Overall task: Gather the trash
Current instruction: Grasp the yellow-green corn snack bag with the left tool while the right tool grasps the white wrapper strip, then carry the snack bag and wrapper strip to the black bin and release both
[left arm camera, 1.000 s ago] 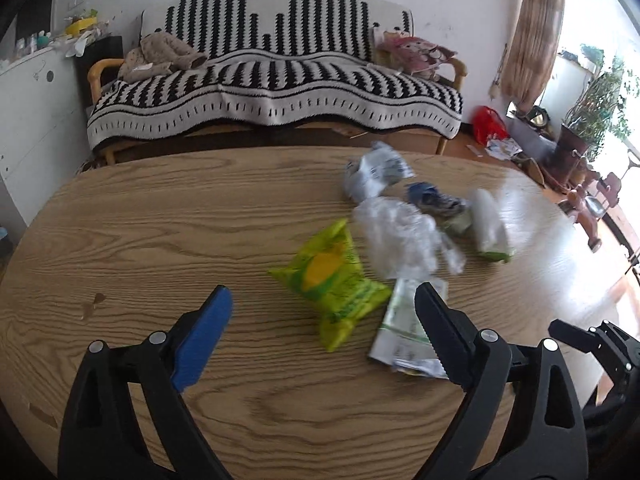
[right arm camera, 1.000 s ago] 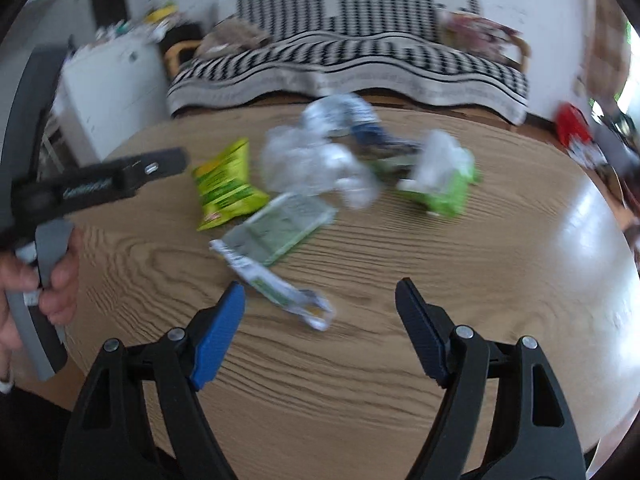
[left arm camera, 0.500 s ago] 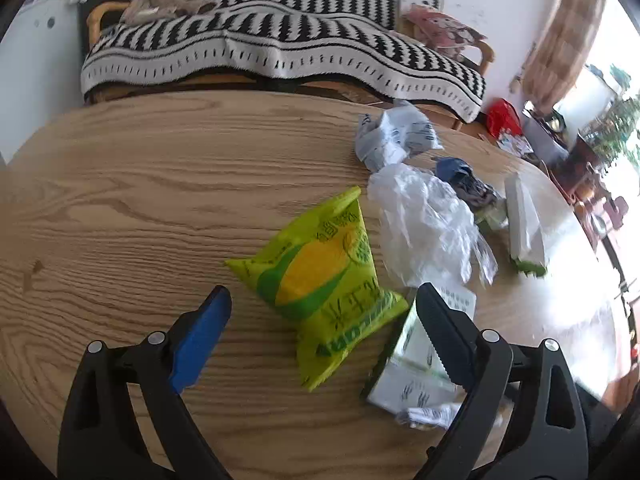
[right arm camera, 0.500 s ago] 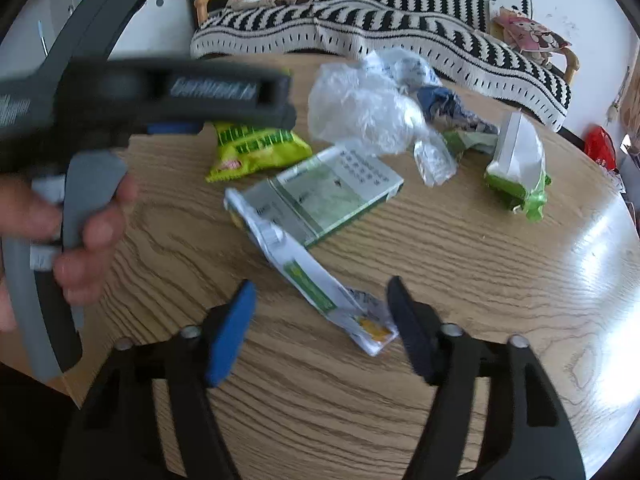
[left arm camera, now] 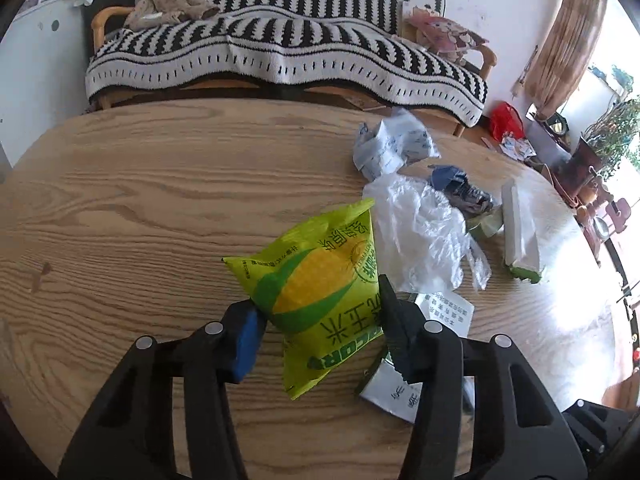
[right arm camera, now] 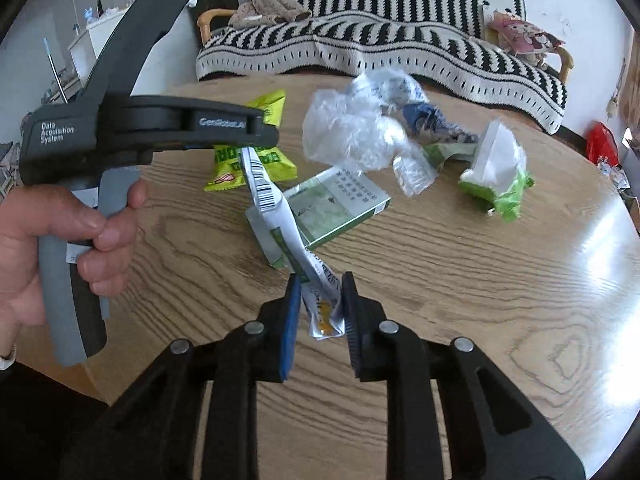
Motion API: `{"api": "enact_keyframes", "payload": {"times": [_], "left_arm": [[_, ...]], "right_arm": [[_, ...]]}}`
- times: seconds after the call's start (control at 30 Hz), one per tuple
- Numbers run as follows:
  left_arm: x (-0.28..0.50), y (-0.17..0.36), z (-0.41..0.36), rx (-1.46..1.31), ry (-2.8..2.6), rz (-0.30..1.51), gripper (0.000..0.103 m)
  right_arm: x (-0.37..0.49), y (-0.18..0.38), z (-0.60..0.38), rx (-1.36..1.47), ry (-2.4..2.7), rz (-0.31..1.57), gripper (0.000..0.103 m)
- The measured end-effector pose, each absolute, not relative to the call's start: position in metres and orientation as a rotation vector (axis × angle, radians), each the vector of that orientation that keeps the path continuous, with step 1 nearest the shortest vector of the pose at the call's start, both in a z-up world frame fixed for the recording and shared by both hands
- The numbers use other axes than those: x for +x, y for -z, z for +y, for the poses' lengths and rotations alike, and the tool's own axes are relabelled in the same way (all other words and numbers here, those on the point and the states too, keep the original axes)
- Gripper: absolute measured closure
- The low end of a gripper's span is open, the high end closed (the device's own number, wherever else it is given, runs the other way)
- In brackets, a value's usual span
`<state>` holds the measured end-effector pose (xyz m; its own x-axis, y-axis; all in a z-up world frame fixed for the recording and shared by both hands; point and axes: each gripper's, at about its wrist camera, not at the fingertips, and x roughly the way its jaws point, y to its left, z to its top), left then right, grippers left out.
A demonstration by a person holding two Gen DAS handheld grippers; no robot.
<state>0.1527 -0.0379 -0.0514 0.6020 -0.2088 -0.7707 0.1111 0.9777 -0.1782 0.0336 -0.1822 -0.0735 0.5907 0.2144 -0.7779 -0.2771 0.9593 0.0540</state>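
Trash lies on a wooden table [left arm camera: 120,200]. My left gripper [left arm camera: 320,320] is shut on a yellow-green corn snack bag [left arm camera: 320,284], which also shows in the right wrist view [right arm camera: 268,108] behind the left gripper's body [right arm camera: 160,124]. My right gripper [right arm camera: 320,300] is shut on the near end of a long white wrapper [right arm camera: 280,216], which rises off the table. Under it lies a flat green-and-white box [right arm camera: 336,200]. A crumpled clear plastic bag [left arm camera: 420,236], a blue-white wrapper [left arm camera: 392,144] and a green-and-white pack [left arm camera: 520,236] lie beyond.
A sofa with a black-and-white striped blanket [left arm camera: 280,48] stands behind the table. A dark blue crumpled wrapper [left arm camera: 460,188] lies among the trash. A red bag [left arm camera: 506,120] and potted plants [left arm camera: 608,128] are on the floor at right. A white cabinet [right arm camera: 100,40] stands left.
Both grippers moved forward and closed: the left on the corn snack bag, the right on the long white wrapper, whose far end now lifts off the table.
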Motion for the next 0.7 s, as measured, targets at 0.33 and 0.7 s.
{"api": "enact_keyframes", "payload": {"times": [0.33, 0.7], "left_arm": [[0.119, 0.021, -0.080, -0.048, 0.263, 0.840, 0.052], [0.040, 0.009, -0.255, 0.110, 0.602, 0.776, 0.052]], "right_arm": [[-0.010, 0.038, -0.254, 0.029, -0.164, 0.822, 0.082], [-0.091, 0.021, -0.416, 0.201, 0.200, 0.769, 0.082]]}}
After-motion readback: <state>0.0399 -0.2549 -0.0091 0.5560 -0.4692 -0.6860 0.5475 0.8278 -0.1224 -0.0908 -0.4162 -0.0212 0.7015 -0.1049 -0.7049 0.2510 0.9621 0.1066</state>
